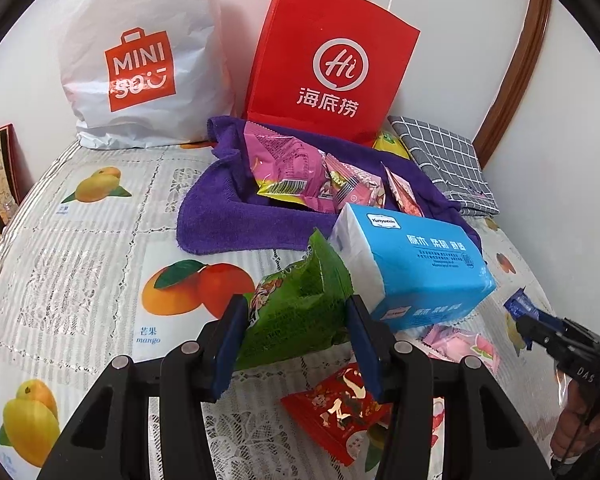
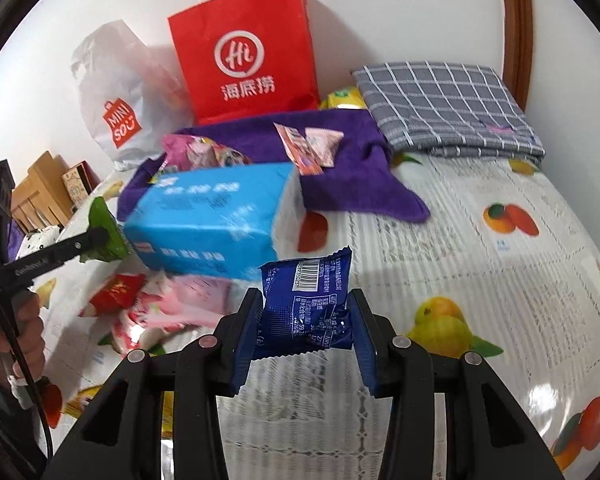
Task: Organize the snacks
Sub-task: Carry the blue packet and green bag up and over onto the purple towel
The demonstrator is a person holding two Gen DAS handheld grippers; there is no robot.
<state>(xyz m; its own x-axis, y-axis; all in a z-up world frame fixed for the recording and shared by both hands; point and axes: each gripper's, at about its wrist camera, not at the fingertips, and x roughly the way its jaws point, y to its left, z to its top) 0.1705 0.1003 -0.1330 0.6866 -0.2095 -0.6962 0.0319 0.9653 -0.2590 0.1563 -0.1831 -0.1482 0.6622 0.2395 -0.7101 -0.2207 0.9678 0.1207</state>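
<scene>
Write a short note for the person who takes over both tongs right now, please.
Left tongs: shut on the green packet, held above the table.
Right tongs: shut on the blue packet, also lifted.
Purple towel: already holds several pink packets, in front of the red bag.
Tissue pack lies at the towel's near edge.
Left: the two held packets, plus the red packet and pink ones still loose on the table.

Glossy crinkled foil wrappers, green (image 1: 296, 312) and blue (image 2: 306, 304), a fluffy purple towel (image 1: 228, 208), a smooth red paper bag (image 1: 328, 64), shiny plastic tablecloth (image 2: 480, 260).
</scene>
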